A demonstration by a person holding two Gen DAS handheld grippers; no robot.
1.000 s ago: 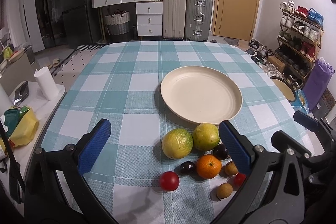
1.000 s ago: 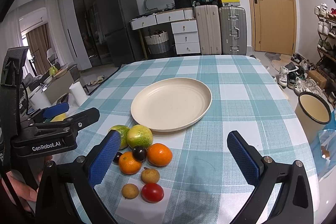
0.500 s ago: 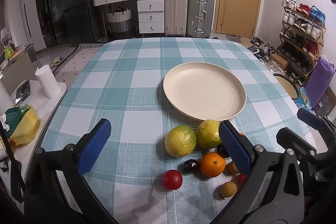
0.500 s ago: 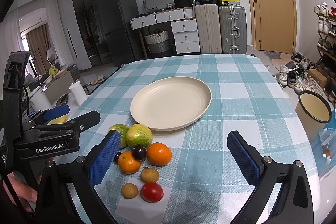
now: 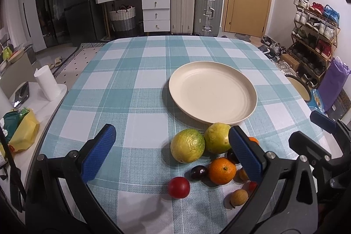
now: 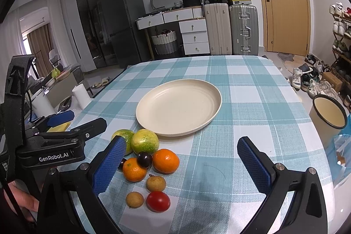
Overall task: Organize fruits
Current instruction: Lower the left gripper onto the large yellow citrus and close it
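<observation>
An empty cream plate (image 5: 212, 92) (image 6: 178, 106) sits mid-table on the checked cloth. In front of it lies a cluster of fruit: two yellow-green round fruits (image 5: 187, 145) (image 6: 144, 141), two oranges (image 5: 222, 170) (image 6: 165, 161), dark plums (image 5: 198, 172) (image 6: 144, 159), small brown longans (image 5: 239, 196) (image 6: 156, 183) and red tomatoes (image 5: 179, 187) (image 6: 158, 201). My left gripper (image 5: 173, 155) is open just above the near side of the cluster. My right gripper (image 6: 182, 165) is open over the cluster's right side. Both hold nothing.
The table's left edge borders a side surface with a white paper roll (image 5: 46, 83) and a yellow bag (image 5: 24, 133). A cream bin (image 6: 329, 111) stands on the floor at the right. Suitcases, drawers and a shoe rack fill the room behind.
Both grippers stay open. The left view has shifted slightly, so the plate and fruit sit a little further right and nearer; the right view barely changed.
</observation>
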